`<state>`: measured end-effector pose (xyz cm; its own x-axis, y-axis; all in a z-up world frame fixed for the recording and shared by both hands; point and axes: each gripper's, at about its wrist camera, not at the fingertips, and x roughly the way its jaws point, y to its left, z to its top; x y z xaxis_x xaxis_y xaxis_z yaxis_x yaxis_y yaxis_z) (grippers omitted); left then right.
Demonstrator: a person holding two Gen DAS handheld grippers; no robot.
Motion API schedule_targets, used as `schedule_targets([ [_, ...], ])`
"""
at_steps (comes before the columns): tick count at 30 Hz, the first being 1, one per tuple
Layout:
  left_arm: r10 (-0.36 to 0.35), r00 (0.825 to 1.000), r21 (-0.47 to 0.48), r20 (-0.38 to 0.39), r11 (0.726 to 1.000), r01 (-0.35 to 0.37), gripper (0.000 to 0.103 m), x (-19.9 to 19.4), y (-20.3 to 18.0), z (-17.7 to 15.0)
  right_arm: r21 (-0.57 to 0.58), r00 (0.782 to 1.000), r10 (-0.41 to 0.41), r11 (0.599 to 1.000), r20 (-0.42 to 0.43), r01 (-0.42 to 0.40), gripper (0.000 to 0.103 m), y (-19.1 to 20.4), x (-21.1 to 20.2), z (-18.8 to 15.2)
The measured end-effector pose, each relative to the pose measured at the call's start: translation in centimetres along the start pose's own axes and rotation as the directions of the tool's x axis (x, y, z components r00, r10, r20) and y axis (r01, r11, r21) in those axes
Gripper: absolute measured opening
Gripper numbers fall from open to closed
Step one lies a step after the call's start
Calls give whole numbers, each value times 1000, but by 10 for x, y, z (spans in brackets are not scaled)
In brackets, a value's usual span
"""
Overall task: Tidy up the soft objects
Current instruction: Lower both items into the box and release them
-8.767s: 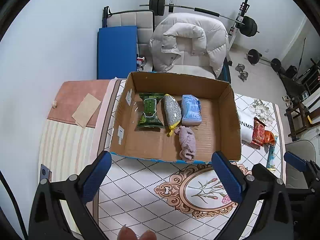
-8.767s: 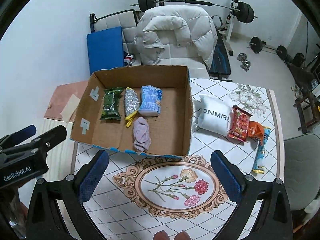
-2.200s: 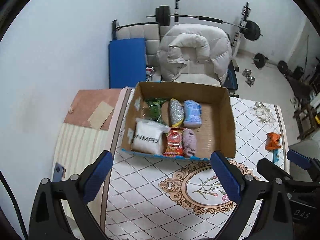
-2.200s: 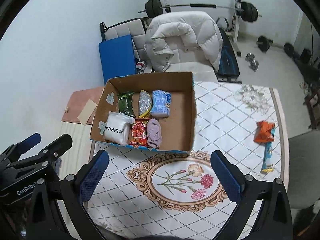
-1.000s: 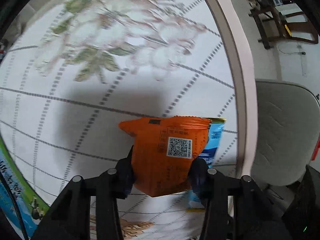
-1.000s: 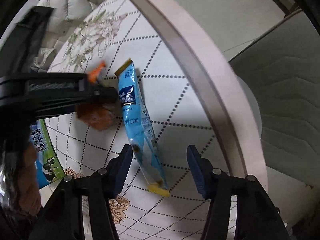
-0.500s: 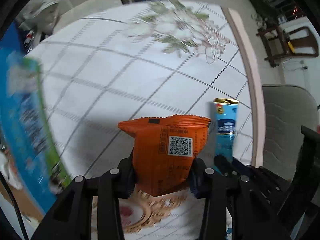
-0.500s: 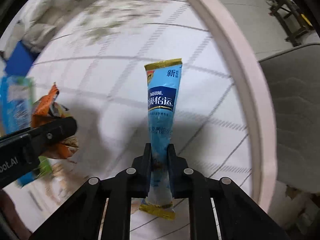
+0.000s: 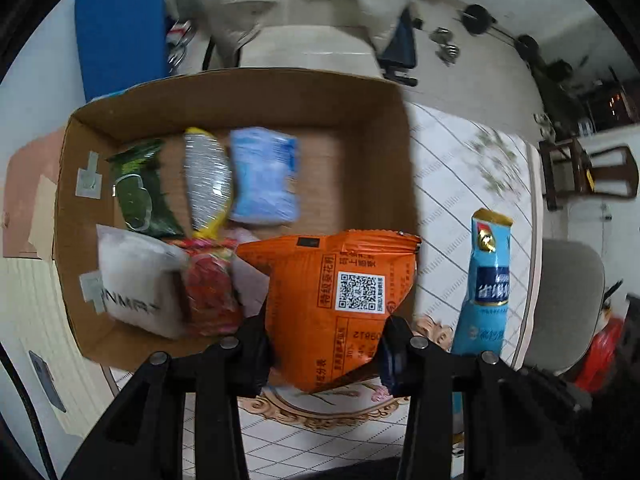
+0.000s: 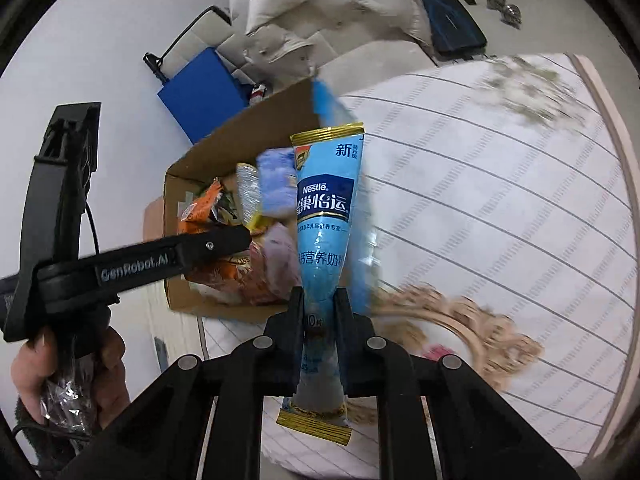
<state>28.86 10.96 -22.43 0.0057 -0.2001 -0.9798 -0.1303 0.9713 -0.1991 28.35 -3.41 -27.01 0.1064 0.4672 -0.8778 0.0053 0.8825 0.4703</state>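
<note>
Left gripper: jaws closed onto the lower half of one orange snack packet. Packet upright, long axis along the fingers, crimped top edge pointing away from the camera, QR-code face toward the lens. It hangs over the near right corner of the cardboard box.

Right gripper: jaws pinched narrow on one light blue Nestle stick pouch. Long axis runs along the fingers; one gold end seal points up and away, the other sticks out below the jaws toward the camera. Pouch is off the tablecloth, just beside the box's right wall; in the left wrist view it stands right of the orange packet.

Box contents, counted in the left wrist view: six items.
- Far row: green packet, silver packet with yellow end, pale blue pack, side by side, long axes toward the far wall.
- Near row: white pillow pack at the near left corner, red snack packet touching it, pinkish soft item mostly hidden behind the orange packet.

Right half of the box floor bare. Motion blur on the contents.

Surroundings: blue mat and white padded jacket beyond the box's far wall; grey chair off the table's right edge.
</note>
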Motion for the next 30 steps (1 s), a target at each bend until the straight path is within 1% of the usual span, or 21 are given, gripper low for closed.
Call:
schedule_targets([
  [3,-33,998,-38,-51,999,31,39,17,22,28,-9,999,-30,1000,-19,30,15,26,29,17],
  [4,-43,997,-46,-65,998,40,39,24,25,37,-18,998,-59,998,-24,59,15,34,42,24],
  [7,-74,991,-56,-116,996,68,39,41,31,53,-30,992,-118,993,-38,117,15,43,62,36],
  [9,-84,986,-58,-147,995,76,39,53,30,62,-16,988,-143,990,-50,142,15,41,77,45],
  [12,-80,980,-46,-182,996,73,39,68,26,76,0,985,-159,987,-61,159,15,35,84,52],
  [15,-88,973,-40,-213,996,81,39,81,20,85,12,983,-169,985,-65,170,15,31,88,52],
  [20,-72,964,-10,-256,997,72,41,95,8,93,18,980,-181,983,-87,183,16,25,93,49],
  [21,-86,961,-16,-262,996,85,41,96,7,94,22,976,-193,980,-97,196,17,25,96,50],
  [23,-101,956,-29,-274,995,97,49,97,7,95,25,971,-211,976,-109,215,20,22,97,49],
  [24,-104,957,-31,-272,995,99,60,96,7,96,29,971,-212,976,-113,216,29,21,97,50],
  [25,-105,958,-28,-266,994,101,67,93,6,97,34,973,-203,978,-111,208,41,20,96,50],
  [26,-100,962,-22,-255,995,98,68,90,6,98,40,975,-197,979,-106,202,45,21,96,51],
  [27,-94,965,-16,-245,996,93,70,86,5,98,41,976,-192,979,-106,198,46,20,94,49],
  [30,-77,974,-3,-215,997,78,71,74,7,95,34,975,-196,979,-105,201,48,21,91,49],
])
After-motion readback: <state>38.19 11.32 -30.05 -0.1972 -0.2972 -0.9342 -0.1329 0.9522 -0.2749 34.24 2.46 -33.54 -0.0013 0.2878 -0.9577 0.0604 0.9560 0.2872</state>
